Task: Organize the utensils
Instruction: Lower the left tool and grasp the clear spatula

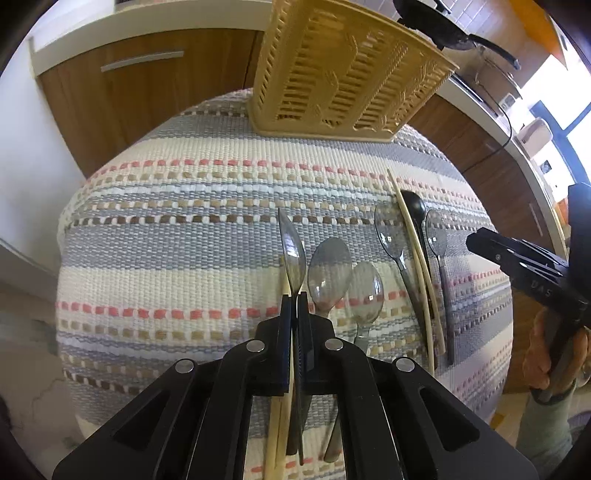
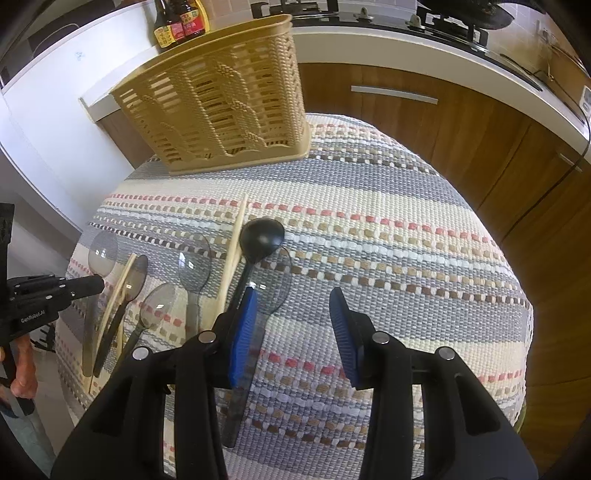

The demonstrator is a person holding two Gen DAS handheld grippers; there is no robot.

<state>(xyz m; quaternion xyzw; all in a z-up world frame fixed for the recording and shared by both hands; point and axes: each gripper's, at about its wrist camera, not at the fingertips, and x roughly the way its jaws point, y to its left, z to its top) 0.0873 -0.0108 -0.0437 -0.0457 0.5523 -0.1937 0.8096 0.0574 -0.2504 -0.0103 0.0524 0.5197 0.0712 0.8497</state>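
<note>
My left gripper (image 1: 294, 295) is shut on a clear grey plastic spoon (image 1: 291, 251), held edge-on above the woven mat; it shows in the right wrist view (image 2: 96, 283) with that spoon (image 2: 102, 253). My right gripper (image 2: 293, 295) is open and empty, over the handle of a clear spoon (image 2: 273, 284). More clear spoons (image 1: 328, 273) (image 1: 365, 291), a black spoon (image 2: 260, 236) and pale chopsticks (image 2: 232, 254) (image 1: 417, 254) lie on the mat. A tan slotted utensil basket (image 1: 343, 70) (image 2: 218, 99) stands at the mat's far edge.
The striped woven mat (image 1: 184, 229) (image 2: 388, 229) covers a small table. Wooden cabinets (image 2: 424, 122) and a white counter with a stove stand behind. Sauce bottles (image 2: 177, 22) stand behind the basket. A pan (image 1: 443, 29) sits on the stove.
</note>
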